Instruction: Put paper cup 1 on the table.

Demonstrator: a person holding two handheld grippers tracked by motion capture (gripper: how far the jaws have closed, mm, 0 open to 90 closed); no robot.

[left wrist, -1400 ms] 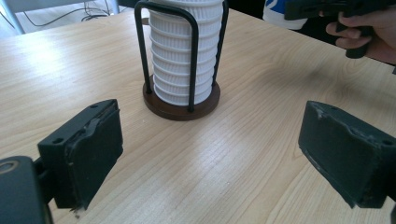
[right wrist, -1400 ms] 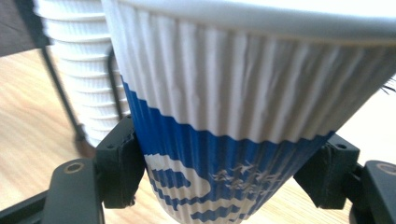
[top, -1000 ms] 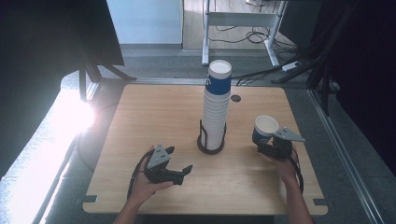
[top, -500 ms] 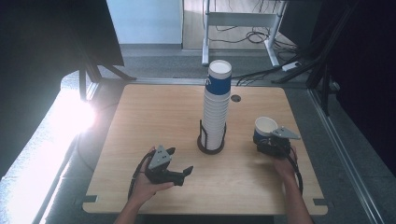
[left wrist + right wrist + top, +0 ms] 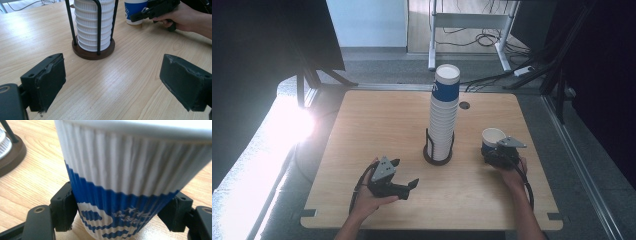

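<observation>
Nearest the person, the left gripper is held low over the table with its jaws wide apart and nothing between them; bare wood lies in front of it, so room for a reach is judged ample there, though the near edge of the table is close behind the hand.

Further out on the right side, the right gripper has its jaws on either side of the lower part of a blue-and-white paper cup, which stands upright on the wood; the jaws have just been opening a little; the pads appear to be touching the ribbed wall, but whether they press or have let go cannot be told. If the gripper were drawn back while a pad clung, the light cup could be tipped or dragged; a squeeze could crumple its thin wall.

Between the two hands, the cup stack rises tall from its wire holder; a sideways sweep of either gripper could topple it, so the gap between cup and holder is judged narrow; the right edge lies not far beyond the cup; the far half of the table is open.
</observation>
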